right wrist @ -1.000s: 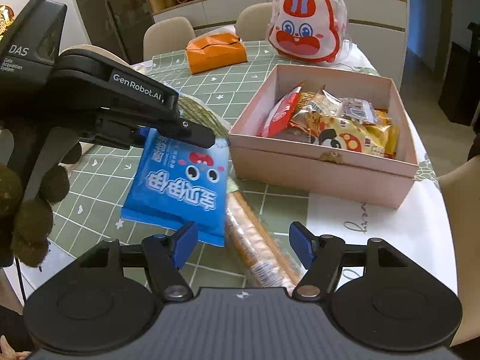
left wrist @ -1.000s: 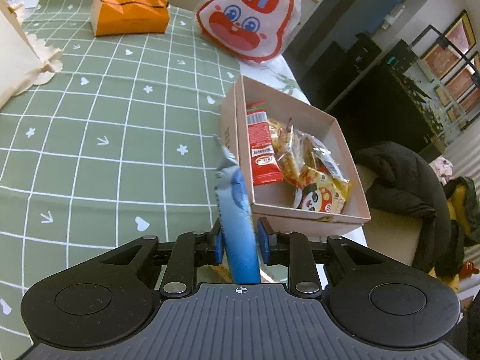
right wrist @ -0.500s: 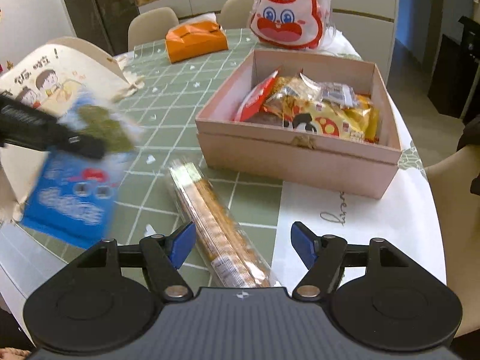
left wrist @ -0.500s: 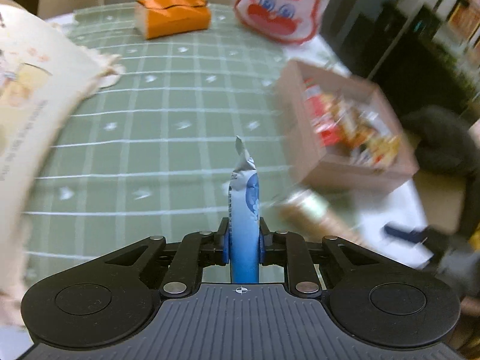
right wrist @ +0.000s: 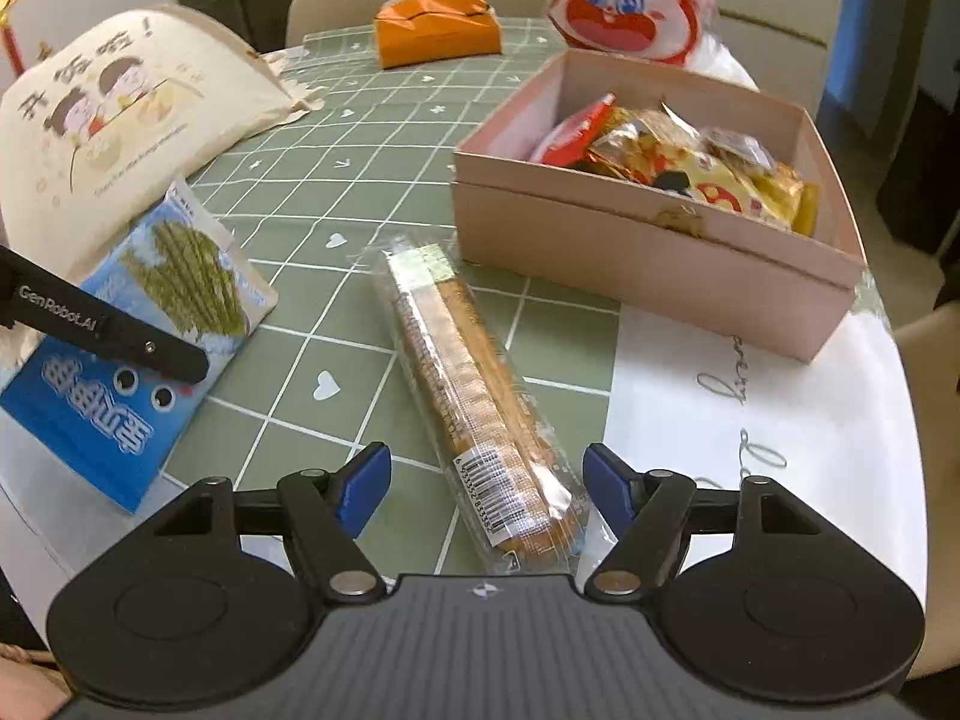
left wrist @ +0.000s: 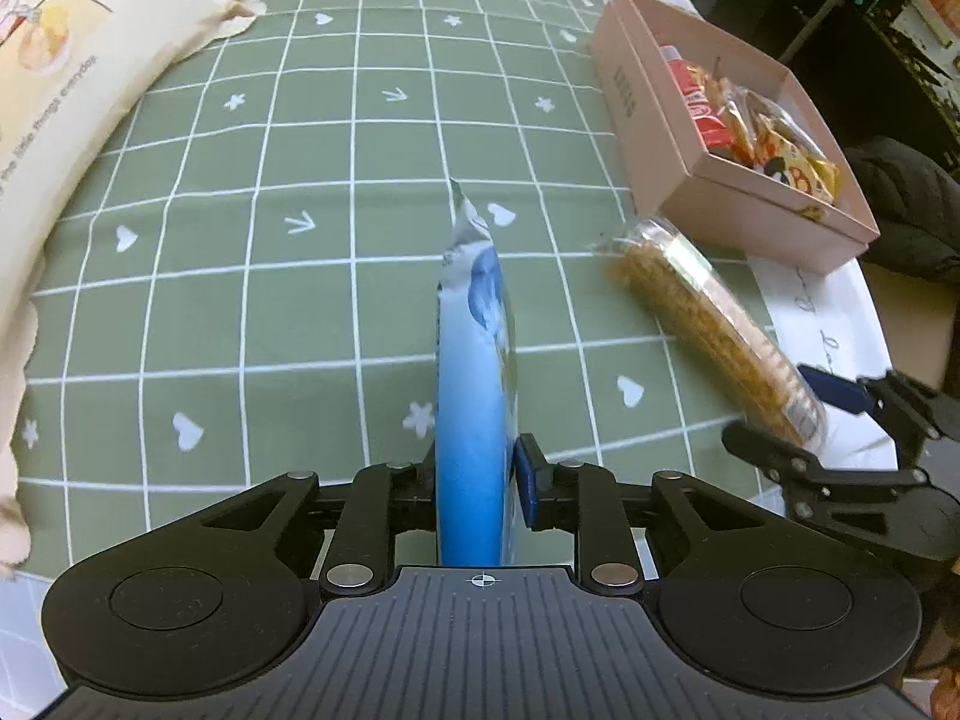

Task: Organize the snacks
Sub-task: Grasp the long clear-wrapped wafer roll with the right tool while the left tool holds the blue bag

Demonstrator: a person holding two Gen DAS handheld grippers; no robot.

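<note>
My left gripper [left wrist: 474, 474] is shut on a blue snack packet [left wrist: 474, 372], held edge-on above the green checked tablecloth. The packet also shows in the right wrist view [right wrist: 138, 354], low at the left. My right gripper [right wrist: 486, 480] is open, its fingers either side of the near end of a long clear biscuit pack [right wrist: 474, 390] that lies on the cloth. The pack also shows in the left wrist view [left wrist: 714, 330]. A pink cardboard box [right wrist: 648, 258] holding several snack packets stands beyond it; the box also shows in the left wrist view [left wrist: 654, 108].
A cream printed cloth bag [right wrist: 114, 138] lies at the left. An orange tissue box [right wrist: 438, 30] and a red-and-white rabbit bag [right wrist: 624, 6] stand at the far side. The table edge [right wrist: 900, 420] curves at the right. Chairs stand behind.
My left gripper has carried the blue packet left and back, away from the box. My right gripper has moved forward so its open fingers flank the biscuit pack's near end.
</note>
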